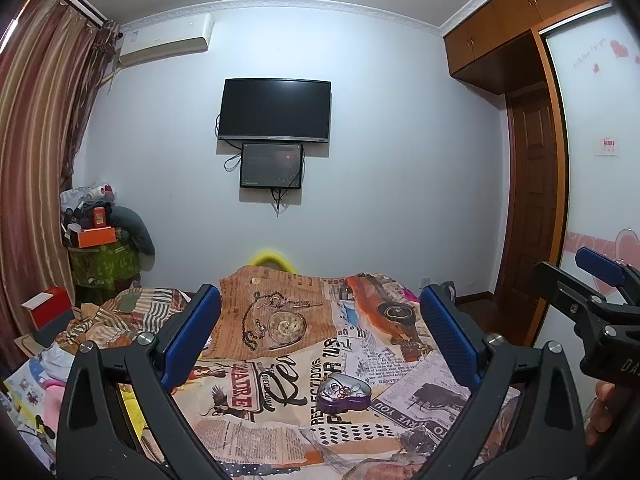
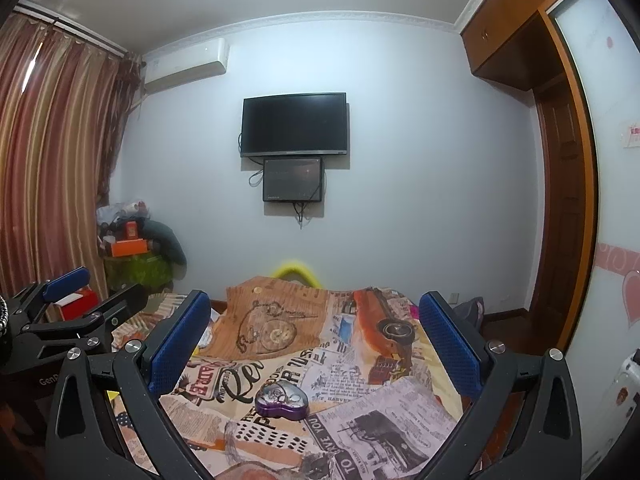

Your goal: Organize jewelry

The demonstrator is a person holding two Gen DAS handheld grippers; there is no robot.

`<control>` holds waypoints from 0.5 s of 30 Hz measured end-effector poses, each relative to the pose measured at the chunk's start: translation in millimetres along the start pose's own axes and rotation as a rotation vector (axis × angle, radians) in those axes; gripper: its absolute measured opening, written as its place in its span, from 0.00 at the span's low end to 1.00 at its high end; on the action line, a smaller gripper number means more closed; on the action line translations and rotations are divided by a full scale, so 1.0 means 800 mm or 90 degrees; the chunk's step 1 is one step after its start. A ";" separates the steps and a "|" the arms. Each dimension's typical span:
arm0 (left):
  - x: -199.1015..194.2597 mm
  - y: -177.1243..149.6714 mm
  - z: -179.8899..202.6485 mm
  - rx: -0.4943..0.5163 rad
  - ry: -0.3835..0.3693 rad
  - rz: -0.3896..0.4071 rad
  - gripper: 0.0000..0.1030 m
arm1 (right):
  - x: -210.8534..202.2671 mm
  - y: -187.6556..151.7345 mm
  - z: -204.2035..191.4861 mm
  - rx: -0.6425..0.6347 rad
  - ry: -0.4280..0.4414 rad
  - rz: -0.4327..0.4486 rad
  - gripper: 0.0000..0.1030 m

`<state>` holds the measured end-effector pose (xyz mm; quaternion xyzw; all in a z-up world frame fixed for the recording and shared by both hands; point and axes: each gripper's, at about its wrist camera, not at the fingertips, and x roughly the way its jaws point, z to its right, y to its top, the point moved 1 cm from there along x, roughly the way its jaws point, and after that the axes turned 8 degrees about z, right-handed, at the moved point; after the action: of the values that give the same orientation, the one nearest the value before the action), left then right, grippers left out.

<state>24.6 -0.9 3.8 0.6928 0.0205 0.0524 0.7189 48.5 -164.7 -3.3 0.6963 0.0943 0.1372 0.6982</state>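
A purple heart-shaped tin (image 1: 344, 394) lies open on the printed bed cover (image 1: 280, 432), with rings and other small jewellery inside. My left gripper (image 1: 320, 340) is open, its blue pads (image 1: 196, 336) spread wide above the cover, and the tin lies low between them, untouched. In the right wrist view the tin (image 2: 282, 398) sits just ahead of my right gripper (image 2: 316, 344), which is also open and holds nothing. Each gripper shows in the other's view: the right gripper (image 1: 560, 262) at the right edge, the left gripper (image 2: 114, 280) at the left edge.
The cover is a newspaper and pocket-watch collage print (image 1: 280, 320). Striped bedding (image 1: 132, 312) and loose clutter (image 1: 40, 392) lie to the left. A pile of boxes (image 1: 96, 236) stands by the curtain. A television (image 1: 274, 110) hangs on the far wall. A wooden door (image 1: 532, 208) is right.
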 end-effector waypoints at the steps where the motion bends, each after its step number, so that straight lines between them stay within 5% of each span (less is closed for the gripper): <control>1: 0.000 0.000 0.001 0.000 0.000 -0.001 0.97 | 0.000 0.001 0.000 0.000 0.000 -0.002 1.00; 15: 0.004 -0.003 0.003 -0.001 -0.001 -0.010 0.98 | 0.001 0.002 0.006 0.008 -0.001 -0.014 1.00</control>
<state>28.2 -3.2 1.5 0.6919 0.0253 0.0460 0.7201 51.0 -168.5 -1.8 0.6996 0.1023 0.1281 0.6954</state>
